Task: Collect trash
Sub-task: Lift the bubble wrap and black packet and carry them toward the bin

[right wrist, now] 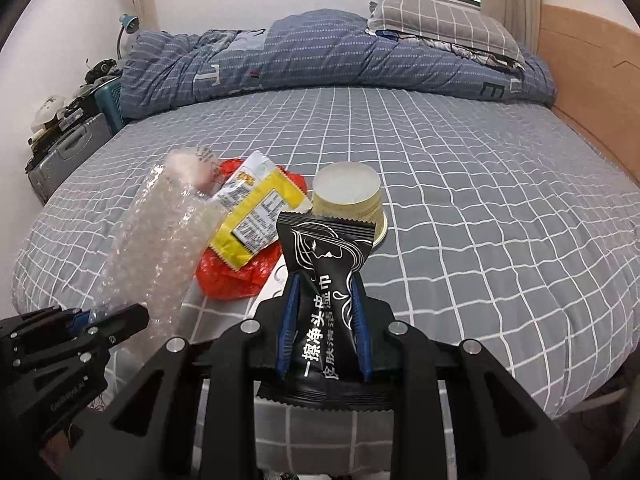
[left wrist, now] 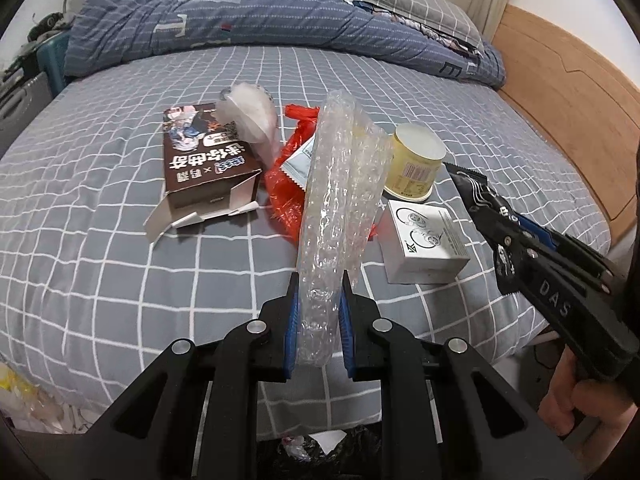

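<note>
Trash fills both my grippers. My left gripper (left wrist: 318,312) is closed on a sheet of clear bubble wrap (left wrist: 340,208), pinched between the blue pads, its free end standing up over the bed (left wrist: 120,260). My right gripper (right wrist: 325,320) is clamped on a black wipe packet (right wrist: 326,280) with white line art and lettering; the packet sticks out both ahead of and behind the pads. In the left wrist view my right hand (left wrist: 568,396) shows at the lower right, holding that gripper off the bed's near edge.

Beyond the bubble wrap the other rubbish lies on the grey checked sheet: a small white box (left wrist: 424,240) nearest, a pale yellow cup (left wrist: 416,164) upside down just behind it, and a red plastic bag (left wrist: 288,176) with a yellow and white snack wrapper (right wrist: 256,216) on top. Left of the bag lies a brown carton (left wrist: 204,160) with its flaps open, a white crumpled wrapper (left wrist: 250,116) against its far end. A blue quilt (left wrist: 240,16) and a grey pillow (left wrist: 416,0) lie at the far end.
</note>
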{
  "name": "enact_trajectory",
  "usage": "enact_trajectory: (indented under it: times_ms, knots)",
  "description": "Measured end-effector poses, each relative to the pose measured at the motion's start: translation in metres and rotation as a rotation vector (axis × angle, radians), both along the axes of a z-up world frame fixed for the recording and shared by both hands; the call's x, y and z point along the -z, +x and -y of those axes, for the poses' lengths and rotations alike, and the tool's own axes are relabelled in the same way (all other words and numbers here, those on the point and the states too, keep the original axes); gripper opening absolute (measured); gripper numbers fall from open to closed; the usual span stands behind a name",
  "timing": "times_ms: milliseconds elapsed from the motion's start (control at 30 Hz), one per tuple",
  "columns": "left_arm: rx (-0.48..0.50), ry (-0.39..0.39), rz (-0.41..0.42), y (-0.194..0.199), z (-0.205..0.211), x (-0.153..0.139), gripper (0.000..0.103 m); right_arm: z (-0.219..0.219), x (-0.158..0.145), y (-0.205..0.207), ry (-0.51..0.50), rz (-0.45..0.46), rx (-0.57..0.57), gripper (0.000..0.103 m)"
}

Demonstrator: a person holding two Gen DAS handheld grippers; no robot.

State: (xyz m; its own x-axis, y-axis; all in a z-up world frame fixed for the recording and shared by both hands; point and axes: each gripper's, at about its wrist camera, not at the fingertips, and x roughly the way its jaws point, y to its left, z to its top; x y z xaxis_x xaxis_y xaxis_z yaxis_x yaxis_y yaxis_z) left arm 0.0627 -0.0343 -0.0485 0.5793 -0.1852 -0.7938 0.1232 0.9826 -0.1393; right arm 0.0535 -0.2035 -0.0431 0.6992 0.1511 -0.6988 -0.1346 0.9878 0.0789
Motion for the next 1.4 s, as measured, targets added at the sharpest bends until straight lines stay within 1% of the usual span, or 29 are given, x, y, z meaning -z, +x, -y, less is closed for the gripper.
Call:
enact_trajectory:
  times_ms: [133, 333, 467, 600, 733, 900, 1000, 1200, 1300, 1400]
  knots:
    - [-0.010, 0.016, 0.009, -0.015, 0.000, -0.003, 0.017, -0.004, 0.001, -0.021, 0.026, -0.017, -0.006, 0.025]
    - [-0.013, 0.015, 0.006, -0.042, -0.001, -0.005, 0.017, -0.013, -0.006, -0.053, 0.015, 0.002, -0.025, 0.025]
    - [-0.020, 0.004, 0.002, -0.064, -0.006, -0.005, 0.017, -0.015, -0.004, -0.075, 0.012, -0.006, -0.036, 0.025]
    - [-0.036, -0.025, -0.009, -0.087, -0.012, -0.004, 0.017, -0.017, 0.001, -0.098, 0.014, -0.031, -0.047, 0.025]
    - [-0.031, -0.040, -0.018, -0.111, -0.010, -0.001, 0.017, -0.020, -0.001, -0.121, 0.018, -0.025, -0.056, 0.025]
    - [-0.023, -0.030, -0.019, -0.135, -0.006, 0.002, 0.017, -0.022, -0.003, -0.148, 0.020, -0.026, -0.066, 0.025]
    - [-0.024, -0.047, -0.029, -0.153, -0.006, 0.007, 0.017, -0.021, 0.002, -0.162, 0.013, -0.049, -0.074, 0.025]
    - [-0.014, -0.042, -0.062, -0.177, -0.004, 0.018, 0.017, -0.021, 0.019, -0.184, -0.010, -0.109, -0.080, 0.025]
    - [-0.006, -0.042, -0.094, -0.190, -0.004, 0.029, 0.017, -0.019, 0.029, -0.191, 0.008, -0.150, -0.077, 0.025]
    - [-0.015, -0.041, -0.128, -0.198, -0.006, 0.039, 0.017, -0.018, 0.038, -0.198, 0.003, -0.182, -0.070, 0.025]
